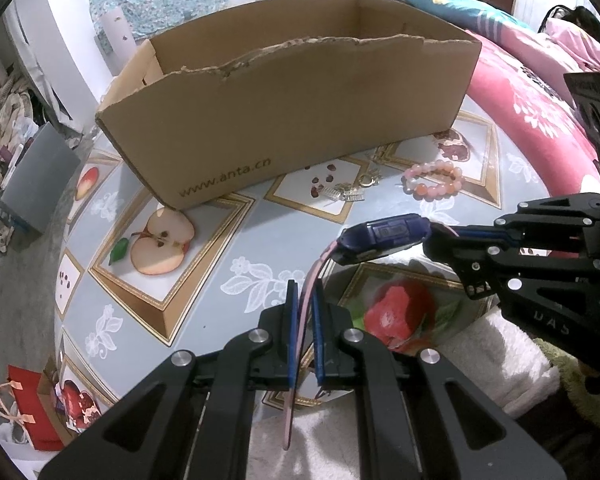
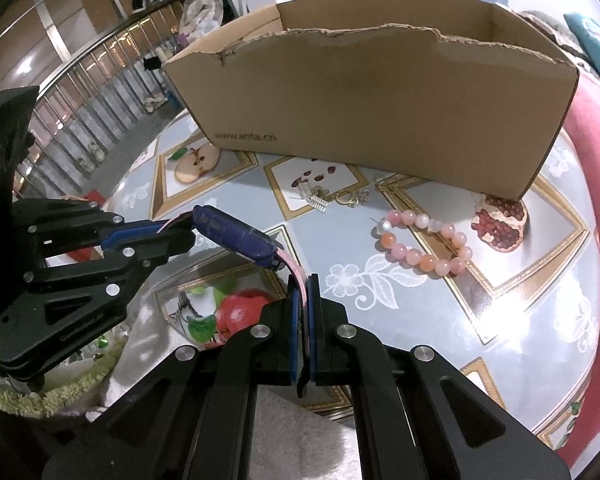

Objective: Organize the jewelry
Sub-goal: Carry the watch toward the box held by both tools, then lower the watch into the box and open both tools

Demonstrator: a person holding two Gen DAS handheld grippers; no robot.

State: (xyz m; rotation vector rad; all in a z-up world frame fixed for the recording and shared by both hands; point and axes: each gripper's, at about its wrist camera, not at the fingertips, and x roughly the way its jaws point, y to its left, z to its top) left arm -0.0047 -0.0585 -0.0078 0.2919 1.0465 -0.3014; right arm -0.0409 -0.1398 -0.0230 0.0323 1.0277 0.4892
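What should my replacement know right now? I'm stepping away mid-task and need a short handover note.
Left gripper: shut on one pink strap end of the blue watch.
Right gripper: shut on the other strap end; the watch hangs between the two, above the table.
On the table, in front of the cardboard box: pink bead bracelet, small metal pieces.
Done: watch lifted. The box interior is not visible.
Left: put the watch, bracelet and small pieces in the box.
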